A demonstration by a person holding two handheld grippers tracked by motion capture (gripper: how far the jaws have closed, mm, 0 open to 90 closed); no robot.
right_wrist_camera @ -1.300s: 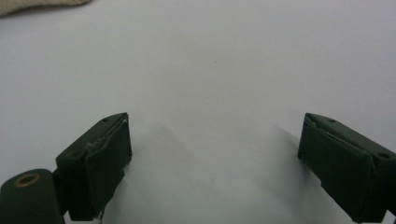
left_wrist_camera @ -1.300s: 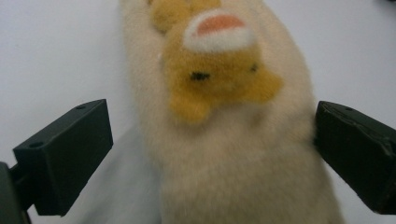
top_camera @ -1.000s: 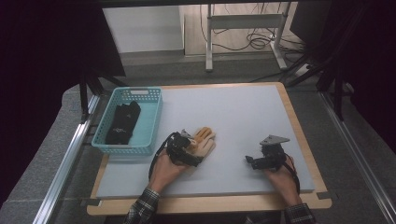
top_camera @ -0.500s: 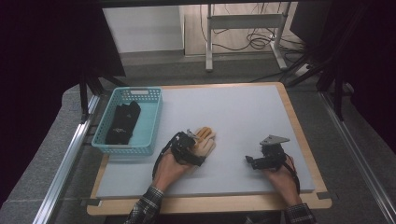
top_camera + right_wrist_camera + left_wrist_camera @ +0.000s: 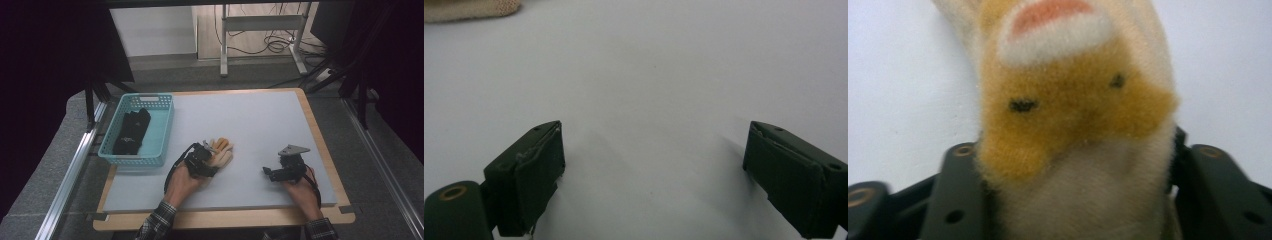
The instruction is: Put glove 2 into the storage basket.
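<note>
A fuzzy cream and orange plush item point(image 5: 224, 150) with a small stitched face point(image 5: 1073, 115) lies on the grey mat left of centre. My left gripper point(image 5: 206, 156) sits on its near end. Its jaws have just been closing, and in the left gripper view they press on both sides of the plush. My right gripper point(image 5: 272, 174) rests on the mat to the right, well apart from the plush. Its jaws stand open point(image 5: 654, 135) over bare mat, and a cream edge of the plush point(image 5: 469, 10) shows at the far left.
A teal basket point(image 5: 167, 131) stands at the mat's left edge with black fabric point(image 5: 131, 131) inside. The grey mat point(image 5: 260, 120) lies on a wooden board. A metal rail point(image 5: 70, 175) runs along the left side, and a table frame stands beyond the far edge.
My left gripper has edged a little further onto the plush item's near end. The right gripper has stayed where it was.
</note>
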